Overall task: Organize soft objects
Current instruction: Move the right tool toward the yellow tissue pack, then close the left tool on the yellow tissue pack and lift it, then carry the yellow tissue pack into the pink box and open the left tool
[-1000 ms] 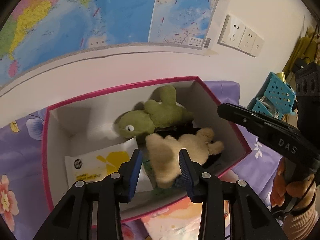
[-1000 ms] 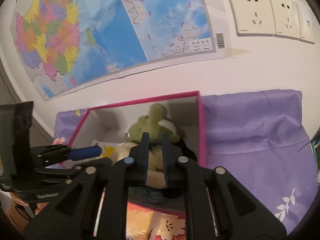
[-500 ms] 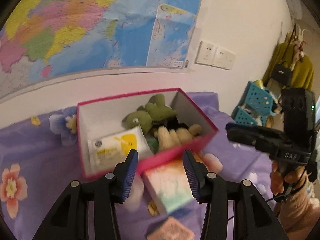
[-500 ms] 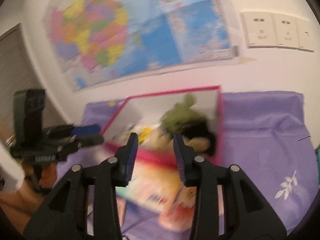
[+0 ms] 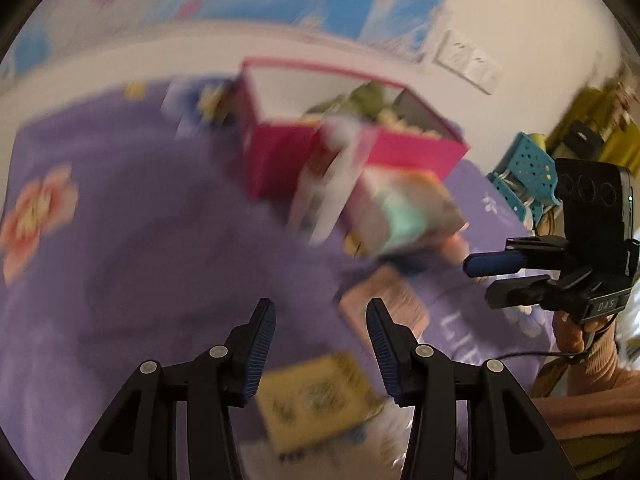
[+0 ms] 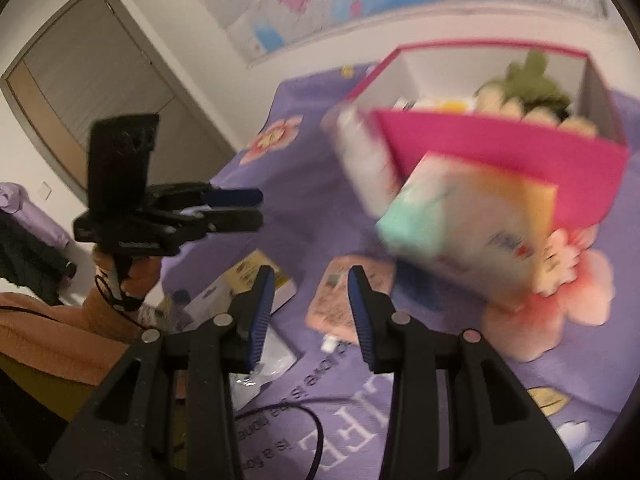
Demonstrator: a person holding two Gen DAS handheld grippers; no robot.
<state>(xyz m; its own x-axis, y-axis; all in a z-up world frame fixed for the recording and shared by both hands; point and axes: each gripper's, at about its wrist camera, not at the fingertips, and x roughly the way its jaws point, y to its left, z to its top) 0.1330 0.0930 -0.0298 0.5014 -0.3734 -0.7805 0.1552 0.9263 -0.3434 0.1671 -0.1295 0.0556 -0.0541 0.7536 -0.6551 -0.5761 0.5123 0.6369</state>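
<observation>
A: Both grippers are out of the pink box [image 6: 500, 140] now — a second ago they were right over it, working the beige plush. Pulled back toward the person, box further off in both views.

B: Holding anything?

A: No. Left gripper [image 5: 320, 344] has its fingers parted, purple bedspread [image 5: 140, 260] showing between them. Right gripper [image 6: 310, 312] same, moderate gap, nothing in it. A second ago the right was nearly pinched together, so I read that as a release.

B: Where did the plush end up?

A: In the box — beige plush [image 6: 500, 108] at the near wall, green plush [image 6: 528, 84] behind it. Blurry, but both look inside.

B: What's left?

A: Loose items on the bedspread in front of the box: pastel tissue pack [image 6: 468, 220] leaning on the box's near wall, pink packet [image 6: 352, 300] nearer the person, yellow packet [image 5: 316, 400] nearer again. The white pouch [image 6: 364, 156] sits at the box's near-left corner.

B: Next target?

A: Probably the pink packet — it's just ahead of both sets of fingers. Guess only.
</observation>
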